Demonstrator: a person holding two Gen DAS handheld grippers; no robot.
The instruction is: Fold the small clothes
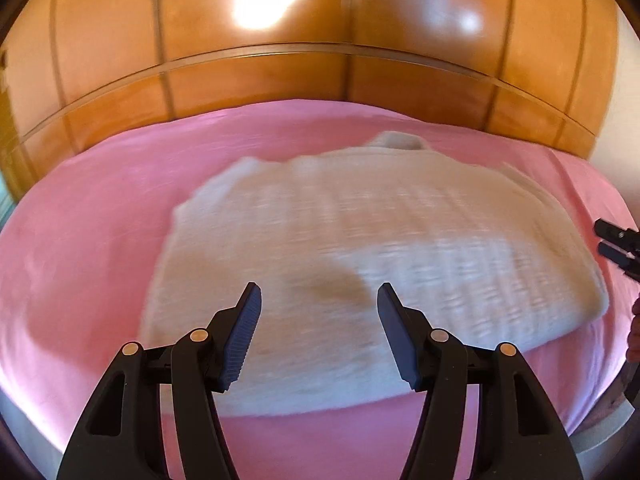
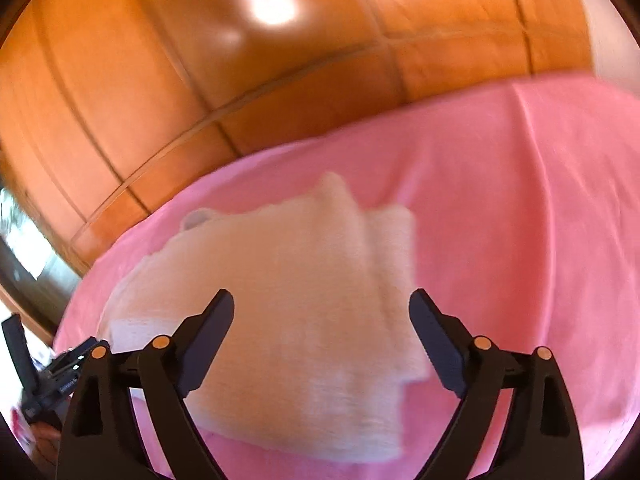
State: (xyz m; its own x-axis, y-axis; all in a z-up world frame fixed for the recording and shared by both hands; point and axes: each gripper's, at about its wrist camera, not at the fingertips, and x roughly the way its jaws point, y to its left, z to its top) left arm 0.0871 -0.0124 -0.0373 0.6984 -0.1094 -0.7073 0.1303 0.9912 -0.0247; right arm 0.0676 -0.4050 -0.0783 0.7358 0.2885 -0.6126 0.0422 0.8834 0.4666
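Sweater [image 1: 360,240], cream and knitted, lies spread on the pink bedsheet [image 1: 80,260], its collar pointing toward the wooden headboard [image 1: 280,80] and its hem nearest the two grippers. In the right wrist view a sleeve [image 2: 384,240] seems already laid across the body on the side away from the left gripper, though blur makes the layers hard to read.

Both grippers hover just above the sweater with nothing between their pads. The left gripper [image 1: 319,300] hangs over the hem with its jaws parted and empty. The right gripper [image 2: 322,308] stands with its jaws spread wide over the folded side, also empty.

Judging from this, the next fold is being set up. To do it well, each gripper should probably pinch only the sweater's edge, taking both knit layers but none of the bedsheet beneath. The two should then lift together and lay the fabric evenly, so the loose knit does not stretch or bunch.

Counted: one sweater, one bedsheet, one headboard, two grippers.
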